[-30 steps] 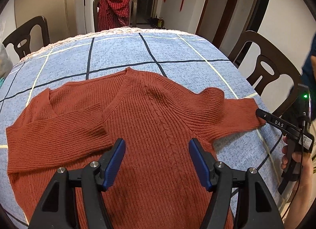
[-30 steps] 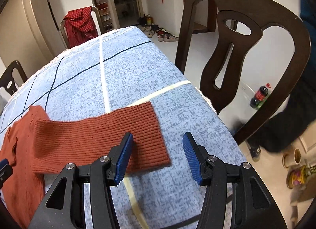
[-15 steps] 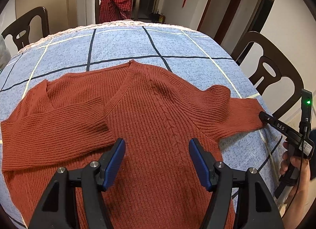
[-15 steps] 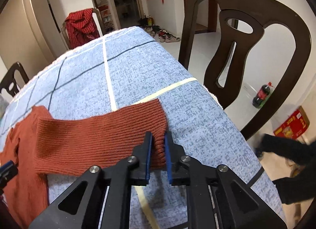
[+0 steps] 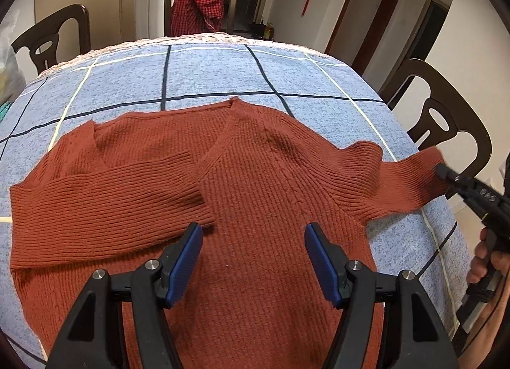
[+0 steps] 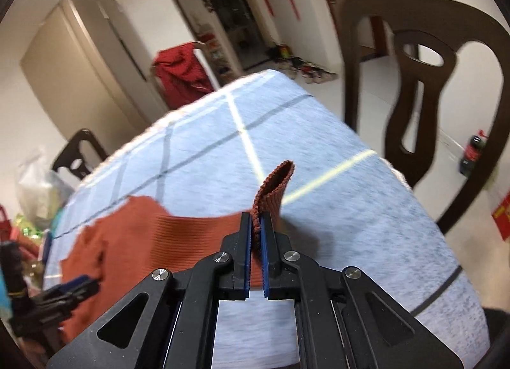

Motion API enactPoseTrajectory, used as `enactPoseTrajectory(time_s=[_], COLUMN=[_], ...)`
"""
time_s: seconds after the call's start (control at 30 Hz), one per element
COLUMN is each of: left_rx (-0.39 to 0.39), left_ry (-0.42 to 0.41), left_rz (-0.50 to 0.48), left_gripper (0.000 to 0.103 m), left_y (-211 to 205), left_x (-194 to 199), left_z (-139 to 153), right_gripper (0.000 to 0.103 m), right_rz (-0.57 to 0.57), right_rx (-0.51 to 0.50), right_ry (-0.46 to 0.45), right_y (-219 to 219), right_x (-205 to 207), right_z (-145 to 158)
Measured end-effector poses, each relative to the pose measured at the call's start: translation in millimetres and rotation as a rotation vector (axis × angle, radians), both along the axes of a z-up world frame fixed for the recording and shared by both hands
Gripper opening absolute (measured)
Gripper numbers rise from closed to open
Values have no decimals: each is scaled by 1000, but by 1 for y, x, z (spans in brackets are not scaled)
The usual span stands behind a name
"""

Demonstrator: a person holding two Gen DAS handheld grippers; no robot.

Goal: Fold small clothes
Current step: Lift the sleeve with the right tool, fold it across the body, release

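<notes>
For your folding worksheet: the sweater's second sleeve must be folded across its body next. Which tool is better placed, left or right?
Right. The right tool is already shut on the sleeve cuff, lifted off the tablecloth. The left tool is open over the sweater body, gripping nothing.

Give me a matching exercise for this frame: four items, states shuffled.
Items:
1. left gripper
2. right gripper
3. sleeve cuff
4. checked red shirt

States:
A. draped over a chair back
B. open above the sweater body
C. pinched and lifted off the tablecloth
D. shut on fabric

Pairs: 1-B, 2-D, 3-C, 4-A
</notes>
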State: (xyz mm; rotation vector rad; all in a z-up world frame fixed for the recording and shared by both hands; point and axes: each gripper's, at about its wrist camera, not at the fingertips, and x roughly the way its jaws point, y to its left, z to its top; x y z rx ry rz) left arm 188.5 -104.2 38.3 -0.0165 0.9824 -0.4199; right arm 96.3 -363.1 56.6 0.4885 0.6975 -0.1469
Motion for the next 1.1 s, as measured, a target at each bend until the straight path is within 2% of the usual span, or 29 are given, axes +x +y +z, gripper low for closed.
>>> enactPoseTrajectory(time_s=[0.17,0.57,0.9,1.1], left_rx=[-8,-39,-47,-61], left_ry=[-3,6,-1,9], left_rz=[14,63,114,157], left_gripper=[69,69,69,69], left_y=[13,54,95,120], left_x=[-2,-5,-10,-12], left_z=[1,3,3,-1], right_gripper=[5,5,5,5], right_rz=[99,302,445,502], right_rx=[24,31,63,90], right_ry=[-75,-130,-114,-67], right_y=[31,111,172,204], right_x=[6,33,57,73], right_z=[25,49,41,26])
